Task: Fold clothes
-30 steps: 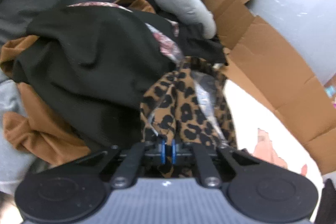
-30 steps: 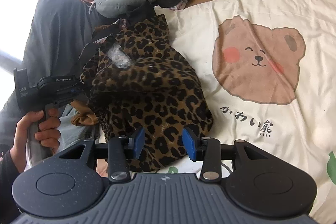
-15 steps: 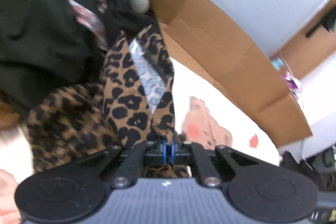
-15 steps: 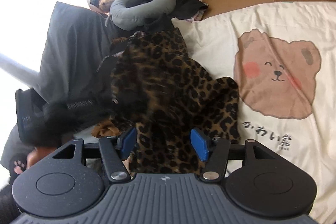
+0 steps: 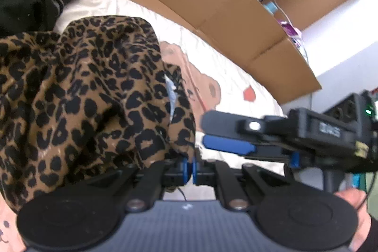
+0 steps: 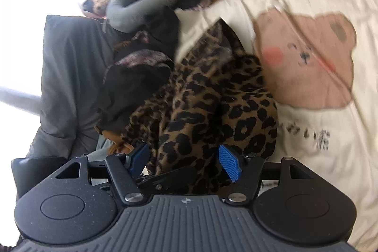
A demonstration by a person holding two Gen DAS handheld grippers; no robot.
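Note:
A leopard-print garment (image 5: 94, 91) lies bunched on the cream bear-print bedspread (image 5: 226, 77). My left gripper (image 5: 188, 169) is shut on an edge of it, the cloth hanging over the fingers to the left. In the left wrist view my right gripper (image 5: 226, 134) comes in from the right with its blue pads apart, close to the pinched edge. The right wrist view shows the same leopard-print garment (image 6: 212, 110) filling the gap of my open right gripper (image 6: 184, 163), with the left gripper's black tip just below it.
A heap of black, floral and brown clothes (image 6: 139, 77) and a grey neck pillow (image 6: 141, 8) sit at the bed's far left. Flattened cardboard (image 5: 212, 4) stands along the bed's far edge. A bear picture (image 6: 307, 58) marks the bedspread to the right.
The left gripper has pulled the leopard garment off the clothes heap onto the bedspread. The right gripper has moved in to the held edge, still open.

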